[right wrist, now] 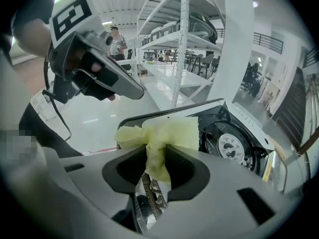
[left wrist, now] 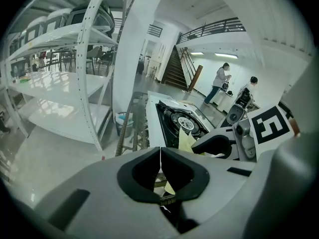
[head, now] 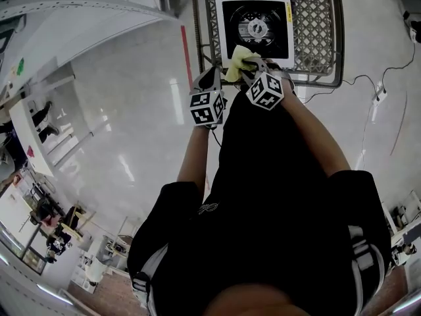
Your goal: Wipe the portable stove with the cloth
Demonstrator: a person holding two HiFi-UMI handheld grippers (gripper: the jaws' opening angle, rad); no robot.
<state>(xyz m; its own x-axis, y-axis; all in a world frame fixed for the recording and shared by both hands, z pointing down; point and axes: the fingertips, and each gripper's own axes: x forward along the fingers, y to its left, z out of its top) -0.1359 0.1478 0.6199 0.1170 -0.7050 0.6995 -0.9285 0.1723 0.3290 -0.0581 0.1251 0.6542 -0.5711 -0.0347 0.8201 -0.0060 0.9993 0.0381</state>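
The portable stove (head: 255,22) is white with a black top and a round burner, and it rests on a wire rack at the top of the head view. My right gripper (head: 248,68) is shut on a bunched yellow cloth (head: 239,60) at the stove's near edge. In the right gripper view the cloth (right wrist: 164,132) is pinched between the jaws, just before the stove (right wrist: 234,143). My left gripper (head: 214,79) hovers beside it to the left, shut on nothing. In the left gripper view its jaws meet (left wrist: 160,156), with the stove (left wrist: 178,120) and cloth (left wrist: 185,142) ahead.
The wire rack (head: 318,18) stands on a glossy white floor with a red line (head: 187,52) to its left. Cables and a power strip (head: 378,97) lie to the right. White shelving (left wrist: 60,83) stands at the left, and two people (left wrist: 220,80) are far off.
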